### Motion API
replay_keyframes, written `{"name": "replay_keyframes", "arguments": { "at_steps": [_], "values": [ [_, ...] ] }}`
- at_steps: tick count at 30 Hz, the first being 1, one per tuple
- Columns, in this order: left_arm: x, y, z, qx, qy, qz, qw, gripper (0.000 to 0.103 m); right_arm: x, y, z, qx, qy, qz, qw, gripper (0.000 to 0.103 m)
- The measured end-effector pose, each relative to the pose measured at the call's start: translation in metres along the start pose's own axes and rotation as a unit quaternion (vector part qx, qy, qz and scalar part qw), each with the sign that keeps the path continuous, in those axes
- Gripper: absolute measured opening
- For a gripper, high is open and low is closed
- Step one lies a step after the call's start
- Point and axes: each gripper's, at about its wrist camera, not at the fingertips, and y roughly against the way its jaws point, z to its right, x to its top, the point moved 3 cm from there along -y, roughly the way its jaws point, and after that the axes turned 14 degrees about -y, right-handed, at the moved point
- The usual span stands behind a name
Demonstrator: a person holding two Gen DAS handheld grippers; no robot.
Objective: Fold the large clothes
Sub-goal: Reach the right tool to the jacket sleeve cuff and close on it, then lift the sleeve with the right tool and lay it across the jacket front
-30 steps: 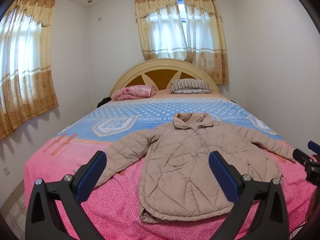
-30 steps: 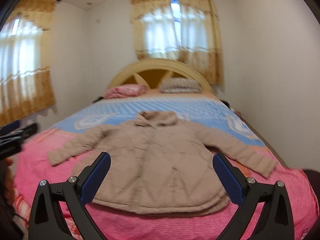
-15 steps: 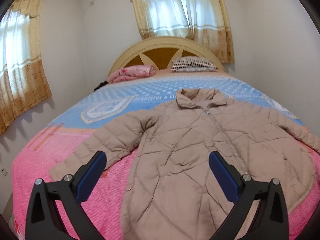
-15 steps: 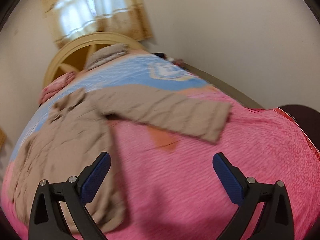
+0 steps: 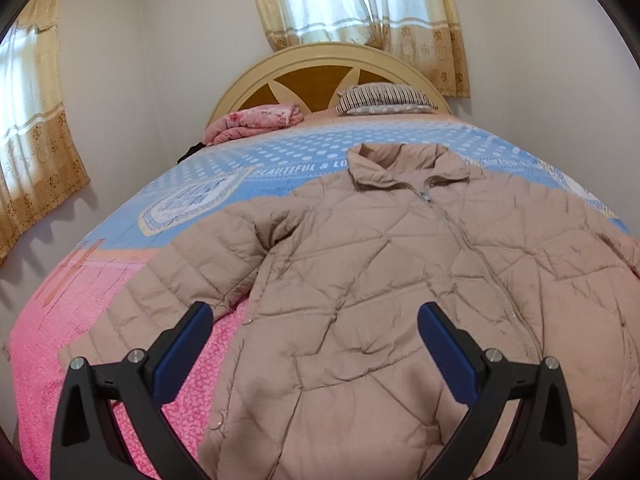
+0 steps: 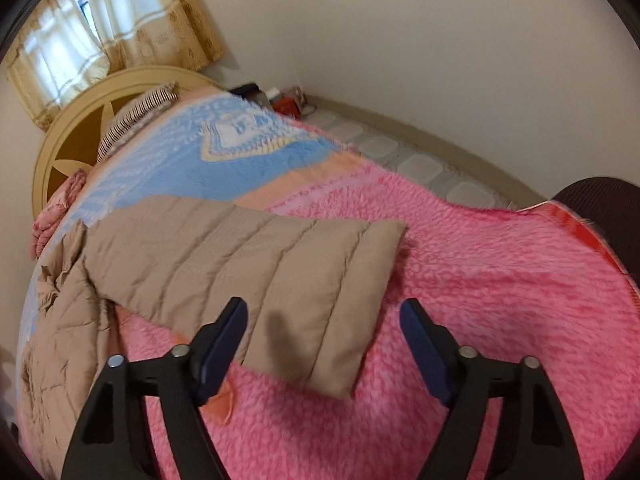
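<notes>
A beige quilted jacket (image 5: 360, 280) lies spread flat, front up and zipped, on the bed. My left gripper (image 5: 314, 334) is open and empty, just above the jacket's lower left front near its left sleeve (image 5: 168, 296). My right gripper (image 6: 324, 332) is open and empty, hovering over the cuff end of the jacket's right sleeve (image 6: 280, 276), which lies stretched out on the pink blanket (image 6: 480, 300). The jacket's body shows at the left edge of the right wrist view (image 6: 56, 344).
The bed has a pink and blue blanket (image 5: 60, 320), a striped pillow (image 5: 384, 98), a folded pink quilt (image 5: 256, 122) and a wooden headboard (image 5: 320, 80). Walls stand close on both sides. Small items (image 6: 280, 100) sit on the floor by the right wall.
Both grippers have moved down and closer to the jacket. The right gripper swung right to the sleeve cuff; the left came in over the lower front. Both stayed open.
</notes>
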Motion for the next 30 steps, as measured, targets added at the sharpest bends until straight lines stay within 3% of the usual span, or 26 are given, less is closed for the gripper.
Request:
{"name": "replay_keyframes", "arguments": {
  "at_steps": [1, 2, 4, 7, 13, 20, 30],
  "values": [
    [0.0, -0.001, 0.001, 0.0, -0.003, -0.001, 1.0, 0.103, 0.001, -0.007, 0.0, 0.002, -0.003, -0.009, 1.0, 0.057],
    [0.0, -0.003, 0.001, 0.001, -0.005, -0.002, 1.0, 0.103, 0.002, -0.013, -0.001, 0.007, 0.0, -0.017, 1.0, 0.053],
    [0.0, -0.004, -0.001, 0.001, -0.007, -0.005, 1.0, 0.103, 0.004, -0.021, -0.001, 0.023, 0.003, -0.025, 0.999, 0.028],
    [0.003, -0.006, -0.006, 0.002, -0.008, -0.007, 0.9999, 0.103, 0.009, -0.022, -0.003, 0.034, 0.008, -0.028, 0.999, 0.015],
    [0.012, -0.006, -0.017, 0.004, 0.001, 0.002, 1.0, 0.103, 0.038, 0.004, -0.032, 0.004, 0.078, 0.025, 0.997, 0.011],
    [0.02, -0.009, -0.028, 0.011, 0.007, 0.009, 0.9999, 0.103, 0.063, 0.048, -0.091, -0.003, 0.156, 0.095, 0.983, 0.01],
    [0.02, -0.024, -0.05, 0.013, 0.031, -0.007, 0.9994, 0.103, 0.033, 0.125, -0.198, 0.043, 0.287, 0.195, 0.937, 0.008]
  ]
}}
